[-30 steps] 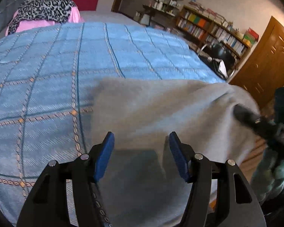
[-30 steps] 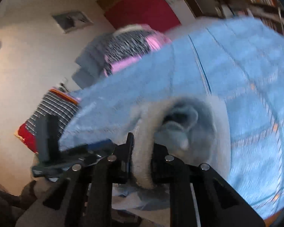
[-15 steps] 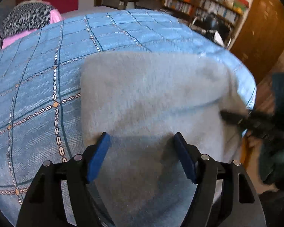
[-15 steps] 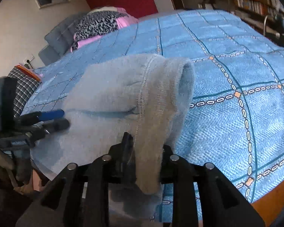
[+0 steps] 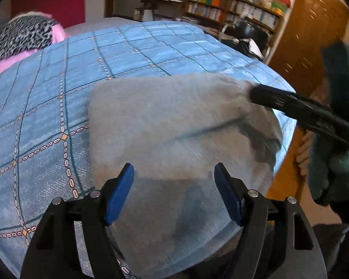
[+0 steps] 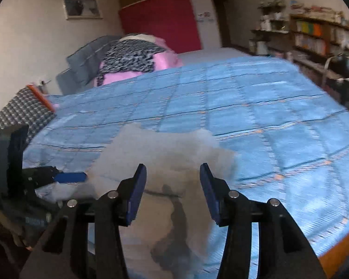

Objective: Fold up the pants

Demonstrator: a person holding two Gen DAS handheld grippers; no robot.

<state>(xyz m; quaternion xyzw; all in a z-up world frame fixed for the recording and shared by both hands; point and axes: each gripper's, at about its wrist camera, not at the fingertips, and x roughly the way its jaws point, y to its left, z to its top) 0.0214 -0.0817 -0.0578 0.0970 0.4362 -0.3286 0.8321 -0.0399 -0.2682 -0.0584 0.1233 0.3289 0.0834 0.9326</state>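
Observation:
The light grey fleece pants [image 5: 174,125] lie folded on the blue checked bedspread [image 5: 46,107] near its front edge. They also show in the right wrist view [image 6: 165,153], blurred. My left gripper [image 5: 174,186] is open and empty, just above the near part of the pants. My right gripper [image 6: 172,186] is open and empty over the right end of the pants. In the left wrist view its black fingers [image 5: 279,100] sit at the pants' right corner. The left gripper shows at the left of the right wrist view [image 6: 67,176].
A leopard-print and pink pile [image 5: 28,37] lies at the bed's far end, with grey pillows [image 6: 88,58] beside it. Bookshelves [image 5: 232,9] and a wooden door [image 5: 314,34] stand to the right. A checked cloth [image 6: 18,111] lies at the left. The bed's wooden edge [image 6: 337,253] is close.
My right gripper has opened and let go of the pants' end, which now lies down on the folded pile. My left gripper stayed open and lifted back a little.

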